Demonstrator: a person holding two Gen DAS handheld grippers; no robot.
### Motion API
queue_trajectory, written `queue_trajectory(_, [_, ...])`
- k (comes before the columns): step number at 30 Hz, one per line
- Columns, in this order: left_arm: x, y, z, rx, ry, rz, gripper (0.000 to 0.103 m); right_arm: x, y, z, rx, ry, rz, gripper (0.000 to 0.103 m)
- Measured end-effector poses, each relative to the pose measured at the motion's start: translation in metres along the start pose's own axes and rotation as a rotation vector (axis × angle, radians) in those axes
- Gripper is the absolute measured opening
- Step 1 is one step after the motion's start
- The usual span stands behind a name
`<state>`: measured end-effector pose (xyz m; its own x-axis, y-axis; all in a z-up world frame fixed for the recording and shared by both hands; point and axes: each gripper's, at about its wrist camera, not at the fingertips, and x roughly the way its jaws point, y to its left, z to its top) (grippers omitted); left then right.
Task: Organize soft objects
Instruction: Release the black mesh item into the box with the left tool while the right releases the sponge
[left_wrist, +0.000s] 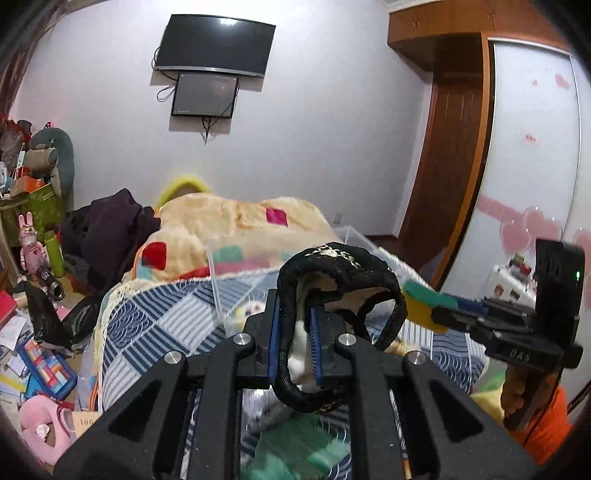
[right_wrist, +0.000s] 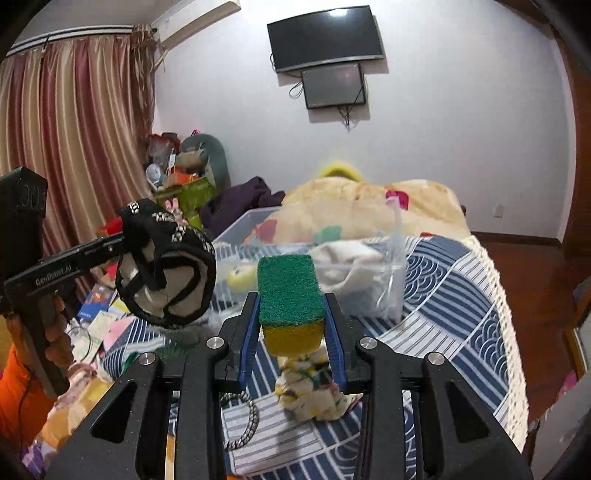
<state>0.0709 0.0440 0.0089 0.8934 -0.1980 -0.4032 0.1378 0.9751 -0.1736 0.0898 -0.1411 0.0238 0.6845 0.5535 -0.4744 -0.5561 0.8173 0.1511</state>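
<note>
My left gripper (left_wrist: 298, 328) is shut on a black cap with a cream lining and sparkly trim (left_wrist: 332, 280), held in the air above the bed; the cap also shows in the right wrist view (right_wrist: 166, 266). My right gripper (right_wrist: 291, 325) is shut on a green-and-yellow sponge (right_wrist: 290, 295), also held above the bed; the sponge shows in the left wrist view (left_wrist: 424, 299). A clear plastic box (right_wrist: 391, 273) stands on the bed ahead, holding a cream cloth (right_wrist: 347, 258) and a yellow soft toy (right_wrist: 240, 277).
The bed has a blue patterned quilt (right_wrist: 454, 295) and a cream blanket (right_wrist: 351, 206) behind the box. A floral cloth bundle (right_wrist: 310, 387) and a beaded cord (right_wrist: 243, 424) lie on the quilt. Cluttered floor and curtain (right_wrist: 74, 129) are left, wardrobe (left_wrist: 461, 147) right.
</note>
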Motion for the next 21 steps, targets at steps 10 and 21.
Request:
queue_trajectory(10, [0.038,0.009,0.037,-0.021,-0.045,0.056,0.014,0.007,-0.001,0.034,-0.018,-0.077,-0.064,0.03])
queue_trajectory(21, [0.103,0.018,0.04,-0.02,0.007,0.117,0.014,0.064,-0.004,0.059,-0.034,-0.004,-0.078,0.03])
